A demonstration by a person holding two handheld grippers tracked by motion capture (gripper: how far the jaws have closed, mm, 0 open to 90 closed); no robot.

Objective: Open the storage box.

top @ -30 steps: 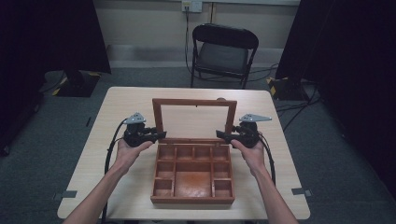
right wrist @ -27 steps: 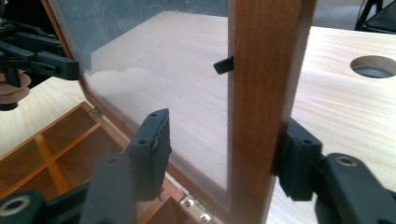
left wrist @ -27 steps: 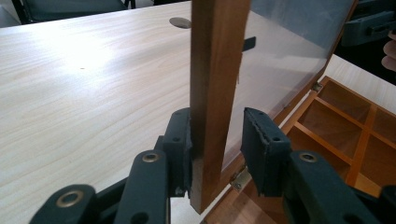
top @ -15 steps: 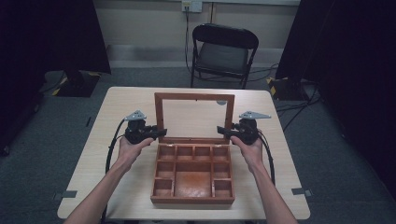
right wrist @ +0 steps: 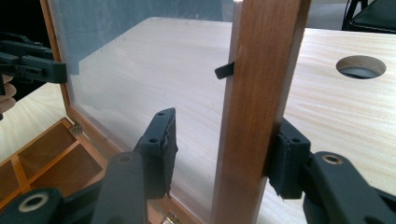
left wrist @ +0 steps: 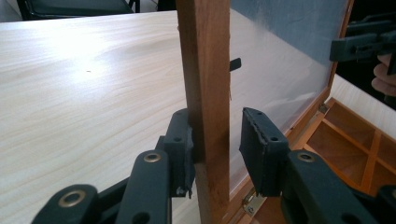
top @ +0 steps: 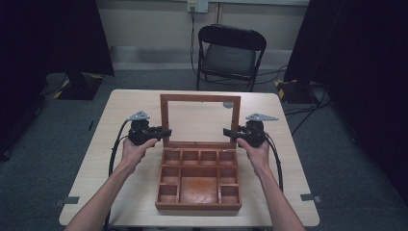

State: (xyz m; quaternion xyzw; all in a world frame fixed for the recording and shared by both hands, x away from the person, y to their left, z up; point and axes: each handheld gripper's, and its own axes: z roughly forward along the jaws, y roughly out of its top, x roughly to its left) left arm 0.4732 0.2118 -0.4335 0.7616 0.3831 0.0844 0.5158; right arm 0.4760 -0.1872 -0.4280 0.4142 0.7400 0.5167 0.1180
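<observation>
The bench is a pale wooden top, and the wooden box sits near the middle of it, toward the person's edge. The box is divided into small compartments around one large middle compartment. Its lid stands upright from the hinged far edge of the box, a wooden frame around a clear pane. A round hole in the bench lies beyond the lid, and a black chair stands on the floor past the bench's far edge.

The left hand-held gripper is at the left upright of the lid frame. In the left gripper view one jaw presses the outer face of the frame while the other stands just off the pane side, so the jaws straddle the wood without clamping it.

The right hand-held gripper is at the right upright of the lid. In the right gripper view one jaw touches the frame's outer face and the other stands clear of the pane; its jaws have just been closing around that frame.
</observation>
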